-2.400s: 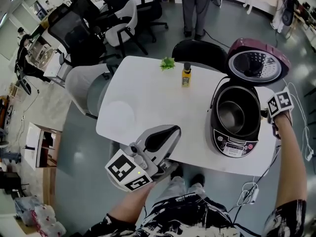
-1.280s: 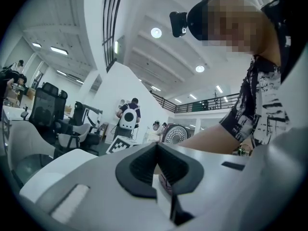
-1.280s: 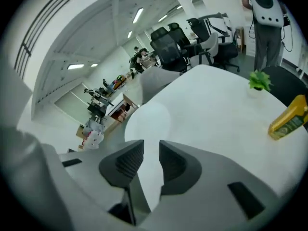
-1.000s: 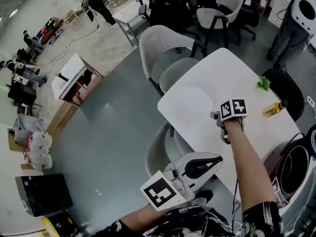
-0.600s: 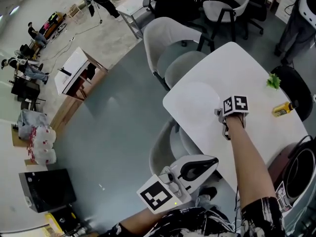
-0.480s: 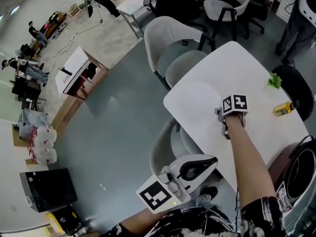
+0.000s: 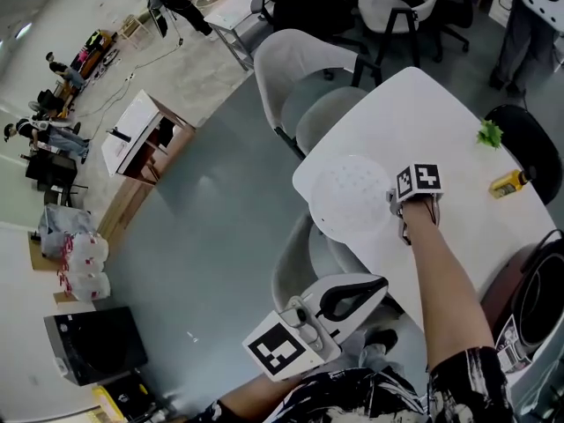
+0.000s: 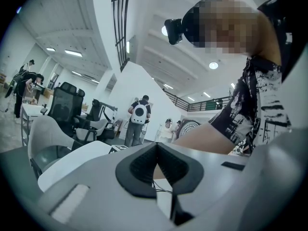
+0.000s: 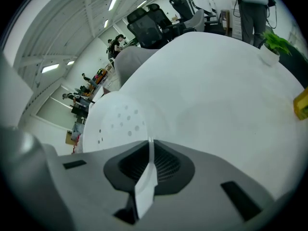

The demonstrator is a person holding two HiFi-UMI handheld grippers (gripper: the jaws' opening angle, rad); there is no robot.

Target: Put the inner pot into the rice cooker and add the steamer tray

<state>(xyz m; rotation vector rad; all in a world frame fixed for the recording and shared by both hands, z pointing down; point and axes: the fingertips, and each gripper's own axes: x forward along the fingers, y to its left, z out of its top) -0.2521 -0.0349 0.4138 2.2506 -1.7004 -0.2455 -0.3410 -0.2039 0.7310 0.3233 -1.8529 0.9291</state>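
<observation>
The white steamer tray (image 7: 352, 195), a round disc with small holes, is at the near left end of the white table (image 7: 441, 122), and part of it reaches past the table's edge. My right gripper (image 7: 397, 208) points down at its right rim. In the right gripper view the jaws are closing on the thin rim (image 9: 147, 177), and the tray (image 9: 120, 121) spreads out ahead of my right gripper (image 9: 150, 146). My left gripper (image 7: 374, 285) hangs below the table's near edge, shut (image 8: 156, 146) and empty. The open rice cooker (image 7: 539, 302) shows only partly at the right edge.
A yellow bottle (image 7: 509, 183) and a small green plant (image 7: 489, 135) stand on the table's far side. A grey chair (image 7: 304, 73) stands at the far left of the table. Another chair (image 7: 295, 276) is tucked under its near end.
The tray's holes now show and its outline is larger and hangs over the table edge; before it lay flat and faint. My right gripper stays at its rim. The left gripper barely moved.
</observation>
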